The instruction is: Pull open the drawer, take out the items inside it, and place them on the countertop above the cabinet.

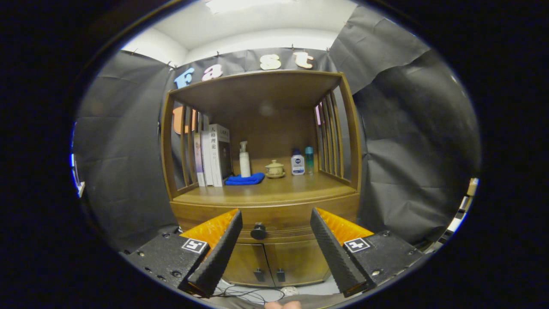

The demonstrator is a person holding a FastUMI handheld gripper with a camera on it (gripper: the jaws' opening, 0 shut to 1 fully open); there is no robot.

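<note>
A wooden cabinet (266, 214) stands ahead against the booth wall. Its drawer (274, 219) is closed, with a dark round knob (258, 231) on the front. The knob sits between my fingers, nearer the left one and some way beyond the tips. My gripper (276, 221) is open, with nothing held between the fingers. Above the drawer lies the countertop (274, 189), under a roofed shelf with slatted sides. The drawer's contents are hidden.
On the countertop stand several books (212, 156), a white pump bottle (244, 159) on a blue cloth (244, 179), a small lidded teacup (275, 169), and two small bottles (300, 162). Two cabinet doors (270, 262) with dark handles sit below the drawer. Cables (248, 294) lie on the floor.
</note>
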